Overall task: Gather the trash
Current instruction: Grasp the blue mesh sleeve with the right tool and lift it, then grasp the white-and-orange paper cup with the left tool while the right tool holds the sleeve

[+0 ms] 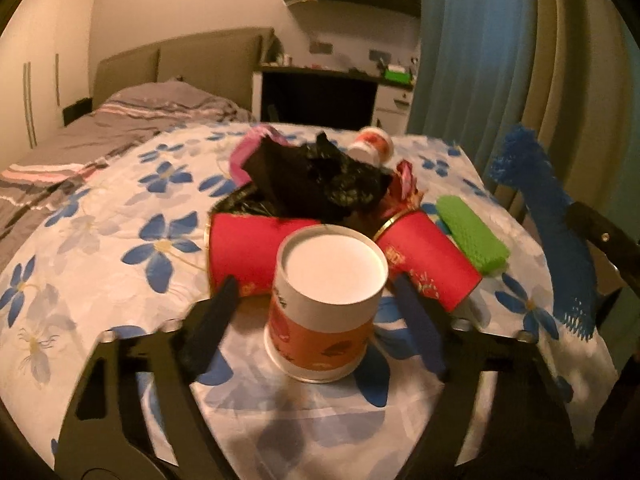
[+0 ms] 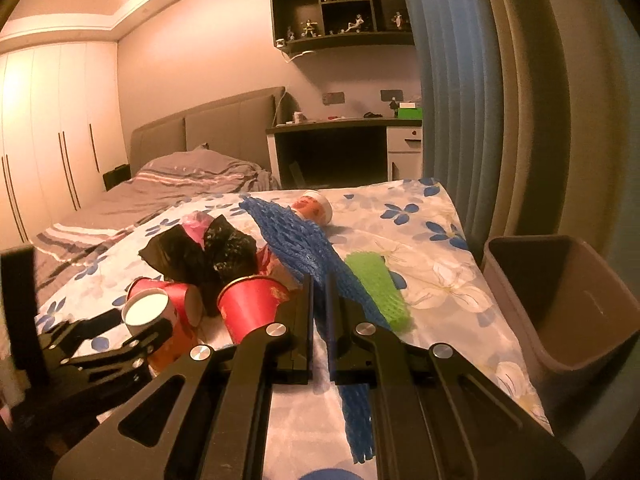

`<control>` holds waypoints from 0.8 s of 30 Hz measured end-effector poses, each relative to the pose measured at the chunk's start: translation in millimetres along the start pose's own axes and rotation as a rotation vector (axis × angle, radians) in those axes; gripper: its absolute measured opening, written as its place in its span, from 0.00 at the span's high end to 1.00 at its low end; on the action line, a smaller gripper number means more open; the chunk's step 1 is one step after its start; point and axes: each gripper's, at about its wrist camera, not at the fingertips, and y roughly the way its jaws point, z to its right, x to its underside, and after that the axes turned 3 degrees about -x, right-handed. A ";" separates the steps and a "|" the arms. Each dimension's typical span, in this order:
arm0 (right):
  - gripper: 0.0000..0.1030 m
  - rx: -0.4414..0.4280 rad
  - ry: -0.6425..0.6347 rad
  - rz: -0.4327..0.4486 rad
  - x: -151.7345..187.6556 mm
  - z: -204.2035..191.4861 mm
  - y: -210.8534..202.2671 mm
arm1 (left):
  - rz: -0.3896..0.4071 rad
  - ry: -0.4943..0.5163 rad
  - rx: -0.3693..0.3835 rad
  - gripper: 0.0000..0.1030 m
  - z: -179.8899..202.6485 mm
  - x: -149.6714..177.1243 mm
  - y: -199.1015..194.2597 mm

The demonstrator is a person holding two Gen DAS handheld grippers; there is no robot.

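My left gripper point(image 1: 316, 292) is open, its fingers on either side of an upside-down white and orange paper cup point(image 1: 326, 304) standing on the flowered tablecloth point(image 1: 100, 248); the cup also shows in the right wrist view point(image 2: 146, 312). My right gripper point(image 2: 319, 280) is shut on a blue foam net point(image 2: 296, 236) and holds it above the table; it shows in the left wrist view point(image 1: 560, 236) too. Two red paper cups point(image 1: 250, 252) point(image 1: 428, 260) lie on their sides behind the white cup. A black plastic bag point(image 1: 316, 176), a green foam net point(image 1: 472, 236) and another white and orange cup point(image 1: 372, 144) lie further back.
A brown waste bin point(image 2: 560, 304) stands open at the table's right edge. A pink wrapper point(image 1: 248, 148) lies behind the black bag. A bed point(image 2: 160, 192), a desk point(image 2: 344, 140) and blue curtains point(image 2: 452, 100) are beyond the table.
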 end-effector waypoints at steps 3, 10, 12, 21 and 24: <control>0.94 0.007 0.005 0.003 2.2 4.2 -5.6 | -0.030 -0.009 0.017 0.44 -1.7 0.3 5.7; 0.94 0.032 0.021 0.016 4.9 16.8 -17.6 | -0.004 -0.015 0.029 0.45 -0.5 -2.0 -0.9; 0.94 0.040 0.024 0.022 5.6 20.0 -22.4 | 0.023 -0.010 0.041 0.45 2.9 -5.6 -11.0; 0.94 0.097 0.048 0.071 1.9 43.0 -49.3 | 0.105 0.030 0.136 0.45 37.9 -26.6 -41.3; 0.94 0.131 0.062 0.094 -1.0 56.1 -58.6 | 0.122 0.069 0.191 0.45 62.9 -33.7 -45.4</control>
